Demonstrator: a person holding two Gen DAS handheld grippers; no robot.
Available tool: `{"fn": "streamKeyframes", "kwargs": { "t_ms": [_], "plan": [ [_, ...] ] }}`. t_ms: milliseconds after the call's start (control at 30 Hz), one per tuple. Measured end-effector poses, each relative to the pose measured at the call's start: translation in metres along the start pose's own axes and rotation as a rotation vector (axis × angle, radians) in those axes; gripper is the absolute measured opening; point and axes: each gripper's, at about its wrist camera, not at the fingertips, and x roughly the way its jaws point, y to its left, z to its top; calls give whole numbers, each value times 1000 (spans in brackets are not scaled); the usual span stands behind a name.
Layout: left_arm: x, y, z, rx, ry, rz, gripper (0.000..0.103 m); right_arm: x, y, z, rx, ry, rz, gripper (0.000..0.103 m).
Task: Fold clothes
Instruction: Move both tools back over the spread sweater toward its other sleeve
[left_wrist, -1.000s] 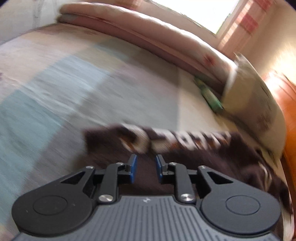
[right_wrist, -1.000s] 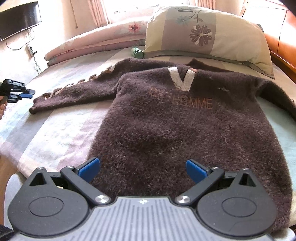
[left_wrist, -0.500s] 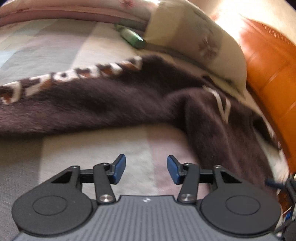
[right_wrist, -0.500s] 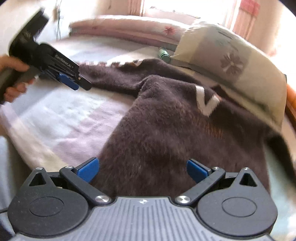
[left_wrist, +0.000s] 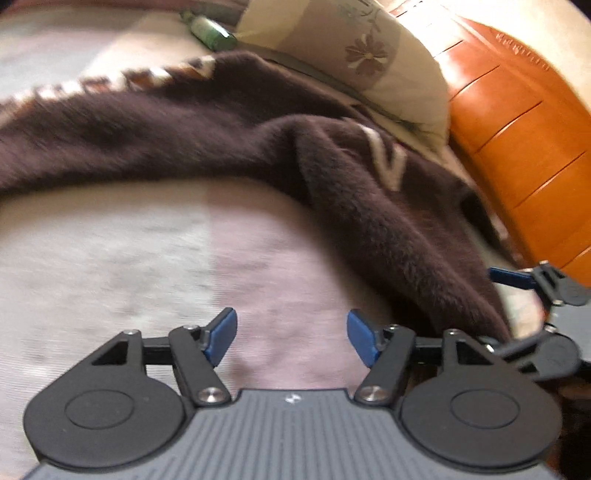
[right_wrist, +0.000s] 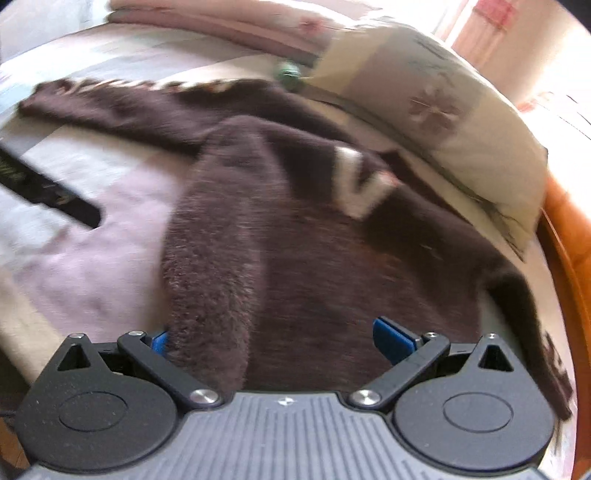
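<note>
A fuzzy dark brown sweater (right_wrist: 295, 240) with a white V (right_wrist: 354, 184) lies flat on the bed, one sleeve (right_wrist: 110, 107) stretched out to the left. My right gripper (right_wrist: 273, 339) is open wide at the sweater's lower edge. The fabric lies between its fingers and hides part of the left pad (right_wrist: 160, 339). My left gripper (left_wrist: 291, 325) hovers over the bare sheet (left_wrist: 147, 258), just left of the sweater (left_wrist: 369, 206). Its jaws are opening with nothing between them. A blue fingertip (left_wrist: 511, 277) of the right gripper shows at the right edge.
A flowered pillow (right_wrist: 443, 110) lies behind the sweater, with a green bottle (right_wrist: 290, 72) beside it. A folded pink quilt (right_wrist: 221, 18) lines the far side. The orange wooden headboard (left_wrist: 517, 147) stands at the right. The left tool's black body (right_wrist: 48, 192) crosses the sheet.
My left gripper swept from the sleeve's cuff end across the sheet toward the sweater's body, and its jaws widened. My right gripper rolled and shifted at the lower edge, staying open.
</note>
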Motion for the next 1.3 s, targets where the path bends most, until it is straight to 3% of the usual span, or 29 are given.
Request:
{"fn": "streamKeyframes", "kwargs": {
  "t_ms": [200, 333, 467, 667, 800, 933, 1167, 1267, 1300],
  "plan": [
    [17, -15, 3, 29, 31, -37, 69, 28, -61, -10, 163, 38, -95, 103],
    [28, -18, 1, 32, 51, -55, 69, 44, -85, -22, 270, 69, -6, 103],
    [28, -16, 0, 33, 51, -62, 70, 28, -83, -24, 285, 15, 29, 103],
    [27, -24, -2, 101, 59, -19, 71, -18, -49, -21, 142, -87, 97, 103],
    [23, -34, -8, 139, 62, -1, 72, -43, -10, -25, -42, -143, 153, 103],
    [22, -43, -15, 155, 70, -16, 74, -39, 22, -37, -180, -119, 103, 101],
    [21, -49, -24, 194, 85, -11, 76, -23, 42, -56, -384, -49, -61, 60],
    [19, -48, -25, 183, 79, -23, 76, -20, 45, -58, -429, -52, -85, 58],
    [17, -47, -25, 181, 77, -24, 76, -18, 47, -58, -445, -53, -94, 52]
  ]
}}
